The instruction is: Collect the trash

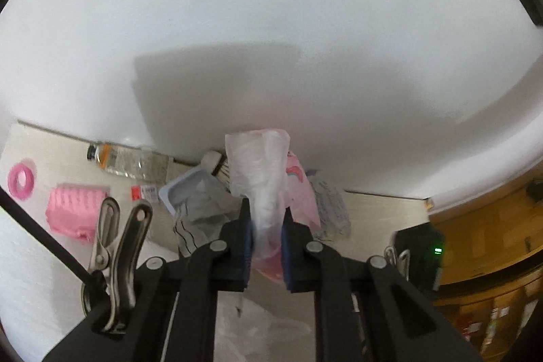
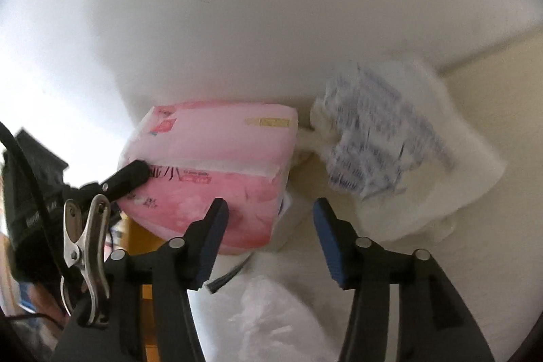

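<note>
White wall [image 1: 271,22] fills the upper field of both wrist views, meeting a pale tabletop [image 1: 373,209] along a thin seam. Pink soft-pack wrapper [image 2: 210,165], the largest piece of litter, appears lifted off the surface in the right wrist view, one black finger [image 2: 130,175] of the left gripper pressing its upper left face. White printed plastic bag [image 2: 390,141], crumpled, lies on the table against the wall, to the right of the pink pack; blurred. Thin translucent bag [image 1: 259,172] stands up between the left gripper [image 1: 266,226] pads, which are nearly closed and pinch this film together with the pink pack behind it. Right gripper [image 2: 269,216]: jaws partly apart, nothing between the blue pads; pink pack just beyond the left pad, not touched. Pink ribbed item [image 1: 73,209] lies at far left on the table. Squeezed tube [image 1: 125,160] with dark cap rests along the wall seam. Grey-blue shallow tray [image 1: 190,189] sits tilted beside crumpled striped paper [image 1: 200,219]. Pink ring [image 1: 21,181] lies nearest the left edge. Small red label [image 1: 144,192] lies flat between ribbed item and tray
</note>
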The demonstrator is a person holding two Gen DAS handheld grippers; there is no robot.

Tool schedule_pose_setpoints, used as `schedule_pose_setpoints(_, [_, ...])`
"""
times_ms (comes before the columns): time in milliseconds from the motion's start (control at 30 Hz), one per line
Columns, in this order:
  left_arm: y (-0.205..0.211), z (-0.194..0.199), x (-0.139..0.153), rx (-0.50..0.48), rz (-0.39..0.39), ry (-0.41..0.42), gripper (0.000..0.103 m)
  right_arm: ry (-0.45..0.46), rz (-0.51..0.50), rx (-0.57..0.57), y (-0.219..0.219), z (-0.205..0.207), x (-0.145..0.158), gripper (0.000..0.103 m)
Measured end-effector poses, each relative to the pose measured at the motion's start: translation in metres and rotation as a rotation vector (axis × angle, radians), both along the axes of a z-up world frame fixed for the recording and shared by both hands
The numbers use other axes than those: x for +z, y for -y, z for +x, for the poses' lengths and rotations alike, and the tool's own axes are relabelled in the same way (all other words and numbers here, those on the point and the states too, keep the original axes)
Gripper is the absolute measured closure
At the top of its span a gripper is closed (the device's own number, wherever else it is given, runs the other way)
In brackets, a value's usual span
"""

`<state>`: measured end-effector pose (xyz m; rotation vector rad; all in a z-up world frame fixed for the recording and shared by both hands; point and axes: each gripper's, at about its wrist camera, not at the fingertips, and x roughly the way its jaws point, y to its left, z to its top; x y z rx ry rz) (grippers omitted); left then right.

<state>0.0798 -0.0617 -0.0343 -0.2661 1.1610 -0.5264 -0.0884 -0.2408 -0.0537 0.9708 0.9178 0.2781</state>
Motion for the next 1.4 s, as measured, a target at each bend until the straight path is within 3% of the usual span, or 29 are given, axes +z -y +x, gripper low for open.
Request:
schedule_pose_setpoints(67, [-0.007, -0.005, 0.004, 0.005, -0.044, -0.019, 0.089, 0.032, 0.126, -0.009, 0.004, -0.003, -0.006, 0.042])
schedule_pose_setpoints(200, [-0.016, -0.016, 0.012, 0.015, -0.056, -0.018, 0.089, 0.108, 0.224, 0.005, 0.003, -0.006, -0.001, 0.041])
schedule_pose_setpoints(233, [-0.019, -0.019, 0.015, 0.022, -0.044, -0.008, 0.089, 0.135, 0.225, 0.01, 0.002, -0.008, 0.003, 0.047])
schedule_pose_setpoints(267, [-0.023, -0.02, 0.015, 0.026, -0.046, -0.01, 0.089, 0.155, 0.206, 0.014, 0.0, -0.007, 0.008, 0.069])
schedule_pose_setpoints(300, [-0.028, -0.022, 0.016, 0.037, -0.056, -0.014, 0.089, 0.166, 0.173, 0.02, -0.003, -0.004, 0.013, 0.085])
schedule_pose_setpoints(400, [-0.037, -0.026, 0.019, 0.054, -0.054, -0.012, 0.089, 0.2, 0.146, 0.049, -0.01, -0.007, 0.022, 0.092])
schedule_pose_setpoints(833, [-0.081, -0.042, 0.051, 0.148, -0.03, 0.002, 0.089, 0.215, 0.018, 0.175, -0.052, 0.04, 0.062, 0.093])
schedule_pose_setpoints(1200, [-0.108, -0.053, 0.074, 0.185, -0.037, 0.015, 0.088, 0.214, 0.015, 0.226, -0.085, 0.062, 0.048, 0.093])
schedule_pose_setpoints(1400, [-0.133, -0.055, 0.084, 0.226, -0.051, 0.035, 0.088, 0.217, 0.017, 0.258, -0.102, 0.075, 0.06, 0.093])
